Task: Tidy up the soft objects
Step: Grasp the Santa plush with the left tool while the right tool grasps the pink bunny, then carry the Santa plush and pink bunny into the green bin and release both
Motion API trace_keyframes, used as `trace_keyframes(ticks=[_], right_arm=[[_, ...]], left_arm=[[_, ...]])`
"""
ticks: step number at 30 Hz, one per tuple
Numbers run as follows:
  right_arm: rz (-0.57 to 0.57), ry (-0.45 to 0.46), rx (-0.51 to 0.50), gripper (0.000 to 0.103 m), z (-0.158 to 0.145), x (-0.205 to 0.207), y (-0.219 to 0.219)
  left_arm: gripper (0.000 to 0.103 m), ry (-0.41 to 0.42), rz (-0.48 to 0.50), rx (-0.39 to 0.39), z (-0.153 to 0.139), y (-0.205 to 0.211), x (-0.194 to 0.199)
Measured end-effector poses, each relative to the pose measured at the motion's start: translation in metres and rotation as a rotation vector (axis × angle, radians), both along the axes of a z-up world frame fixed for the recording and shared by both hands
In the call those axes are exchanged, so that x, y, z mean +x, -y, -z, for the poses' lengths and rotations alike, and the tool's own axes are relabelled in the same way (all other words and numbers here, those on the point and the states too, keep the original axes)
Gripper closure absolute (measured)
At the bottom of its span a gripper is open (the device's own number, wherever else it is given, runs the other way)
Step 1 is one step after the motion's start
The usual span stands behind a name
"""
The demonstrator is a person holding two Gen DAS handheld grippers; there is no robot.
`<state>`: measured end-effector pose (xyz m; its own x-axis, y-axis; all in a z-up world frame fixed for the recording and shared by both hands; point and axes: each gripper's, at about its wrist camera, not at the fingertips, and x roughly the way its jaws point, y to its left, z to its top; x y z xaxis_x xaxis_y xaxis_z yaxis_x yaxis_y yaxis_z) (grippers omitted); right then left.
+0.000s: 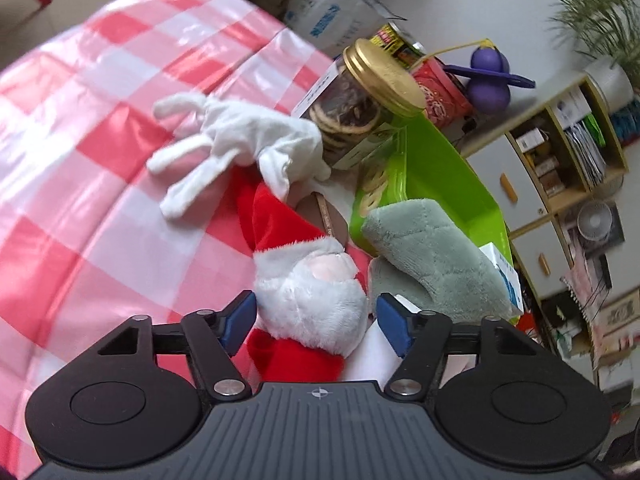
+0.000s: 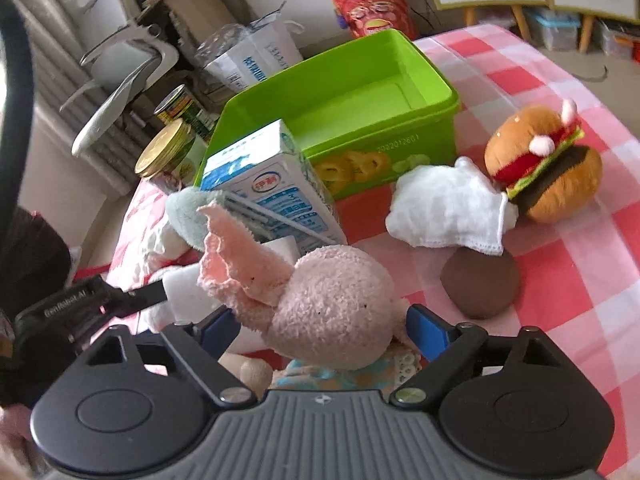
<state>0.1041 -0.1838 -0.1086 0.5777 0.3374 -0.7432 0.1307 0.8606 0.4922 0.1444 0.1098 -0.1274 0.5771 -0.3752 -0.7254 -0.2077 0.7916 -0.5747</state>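
Observation:
In the left wrist view my left gripper has its blue pads on either side of a Santa plush and grips it. A white plush rabbit lies beyond it, and a grey-green plush leans by the green bin. In the right wrist view my right gripper is shut on a pink plush bunny. The green bin stands empty behind. A white cloth and a burger plush lie at right.
A milk carton stands in front of the bin, with a gold-lidded jar to its left and a brown disc on the red-checked tablecloth. The jar also shows in the left view. Shelves and clutter stand beyond the table.

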Motion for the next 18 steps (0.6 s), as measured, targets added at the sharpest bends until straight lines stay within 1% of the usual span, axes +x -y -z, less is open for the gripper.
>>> trace_keyframes(ticks=[2,3,5,7,10,12,15,18], right_arm=[[0.022,-0.012,0.022,0.046,0.002,0.002,0.001],[0.032,-0.018,0.033,0.050,0.003,0.002,0.001],[0.045,-0.021,0.046,0.057,0.003,0.003,0.002],[0.054,-0.013,0.044,0.064,0.001,0.002,0.002],[0.060,-0.007,0.054,0.069,-0.002,0.002,0.006],[0.071,-0.005,0.070,0.070,-0.005,0.001,0.010],[0.088,-0.002,0.100,0.070,-0.011,-0.002,0.018],[0.099,0.018,0.123,0.070,-0.019,-0.007,0.027]], left_arm=[[0.041,-0.006,-0.021,-0.001,0.003,0.001,0.001],[0.045,-0.008,-0.033,0.000,0.003,0.002,0.001],[0.046,-0.013,-0.052,-0.007,0.005,0.002,0.001],[0.051,-0.016,-0.049,0.009,0.002,0.003,0.002],[0.055,-0.011,-0.024,0.037,-0.003,0.006,0.004],[0.056,-0.007,-0.013,0.053,-0.008,0.005,0.003],[0.058,-0.002,-0.003,0.075,-0.014,0.003,0.000],[0.058,0.015,0.017,0.070,-0.023,-0.002,-0.004]])
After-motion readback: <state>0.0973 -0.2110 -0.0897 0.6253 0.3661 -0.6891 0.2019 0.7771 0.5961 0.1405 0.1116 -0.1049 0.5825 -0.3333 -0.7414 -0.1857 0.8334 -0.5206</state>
